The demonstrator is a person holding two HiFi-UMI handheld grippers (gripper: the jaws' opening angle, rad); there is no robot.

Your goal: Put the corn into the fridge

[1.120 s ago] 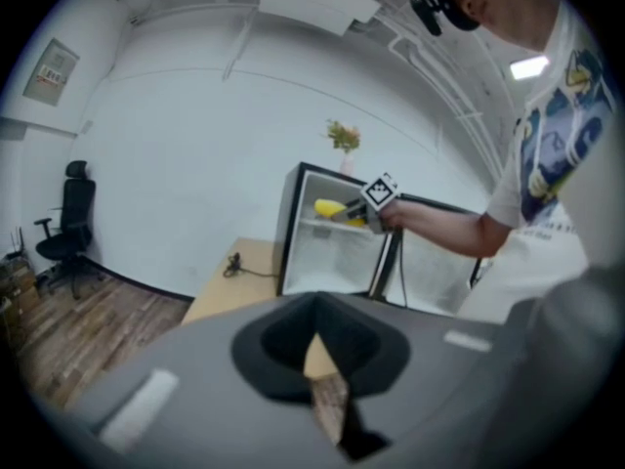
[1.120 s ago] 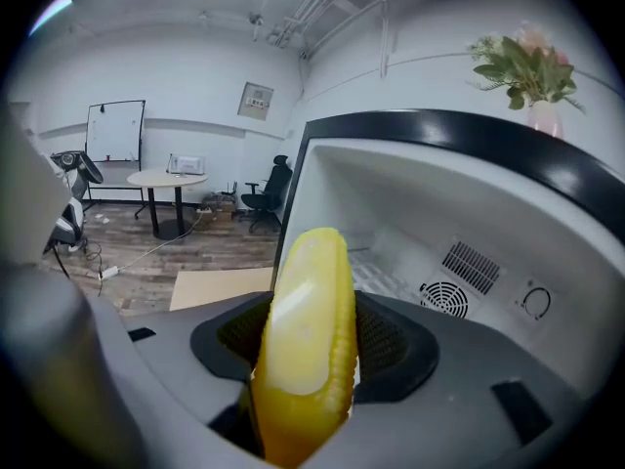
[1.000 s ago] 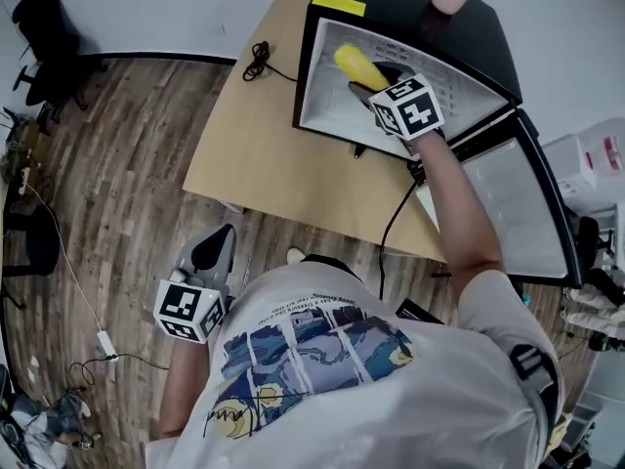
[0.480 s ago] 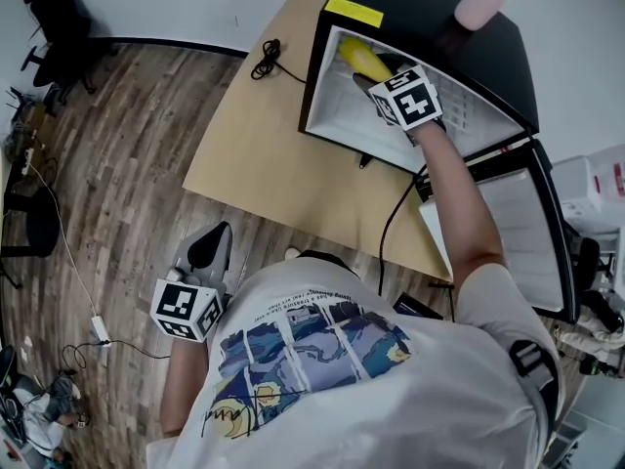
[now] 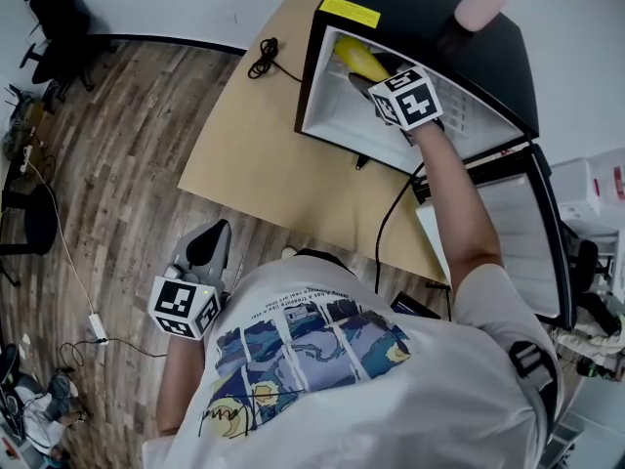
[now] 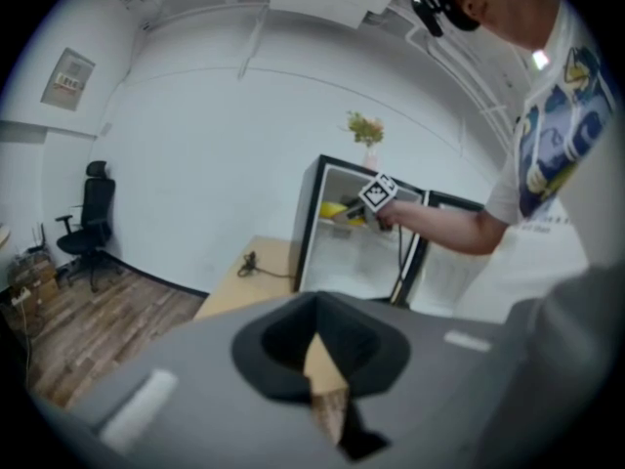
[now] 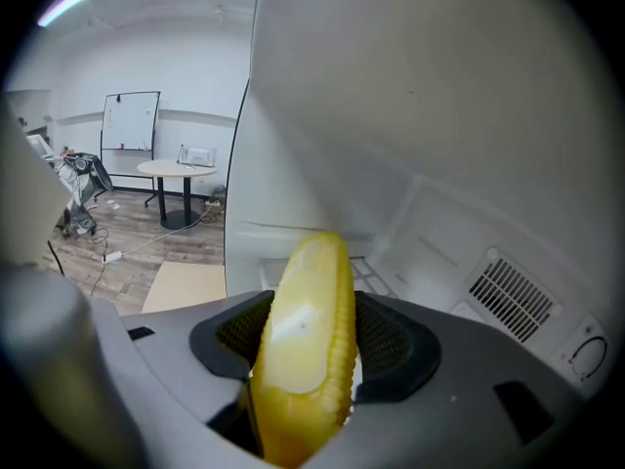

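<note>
**Inside the fridge opening: corn pinched in right jaws**

Head view: right gripper is reached into the open fridge, w/ its jaws pinching the corn. The cob sticks out past the jaw tips, toward the fridge's back wall. The fridge stands on the tan table, and its door is swung open behind & right of those jaws. Left gripper hangs low over the wood floor, well apart from the fridge, w/ nothing near its tips.

Left gripper view: jaws are pressed together, w/ only a thin wedge of gap at the pads & nothing between them. The fridge is far ahead of them, w/ the corn in its opening.

Right gripper view: jaws clamp the corn from both sides at about mid-cob, and its yellow tip juts fwd beyond the pads. The white fridge wall is just ahead & above. A vent grille sits to the jaws' right. Beyond the fridge edge, far left of the jaws, is a whiteboard.
</note>
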